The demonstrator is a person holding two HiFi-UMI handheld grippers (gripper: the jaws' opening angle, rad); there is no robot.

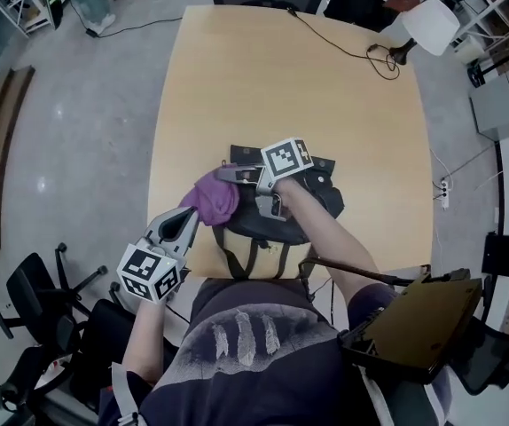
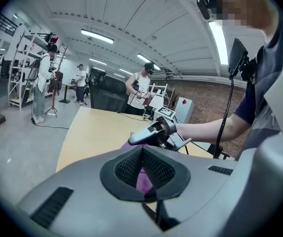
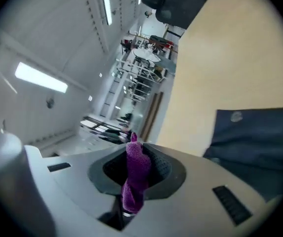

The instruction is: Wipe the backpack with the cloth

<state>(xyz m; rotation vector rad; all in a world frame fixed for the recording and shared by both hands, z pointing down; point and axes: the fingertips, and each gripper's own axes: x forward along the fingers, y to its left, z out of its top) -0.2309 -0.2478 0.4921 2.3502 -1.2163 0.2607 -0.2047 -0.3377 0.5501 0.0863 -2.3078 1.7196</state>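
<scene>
A dark backpack (image 1: 263, 224) lies on the wooden table (image 1: 272, 78) near its front edge, straps hanging over the edge. A bunched purple cloth (image 1: 212, 198) rests against the backpack's left side. My left gripper (image 1: 192, 214) reaches it from the lower left, with purple cloth (image 2: 144, 179) pinched between its shut jaws. My right gripper (image 1: 223, 174) comes over the backpack from the right and is shut on a fold of the cloth (image 3: 134, 174) that sticks up. The backpack (image 3: 260, 137) shows at the right of the right gripper view. The left gripper view shows the right gripper (image 2: 137, 138) just ahead.
A black cable (image 1: 361, 53) and a white chair (image 1: 430, 25) are at the table's far right corner. Black office chairs (image 1: 37, 282) stand on the floor at the lower left. A dark flat device (image 1: 423, 322) sits by my right side. People (image 2: 140, 90) stand beyond the table's far end.
</scene>
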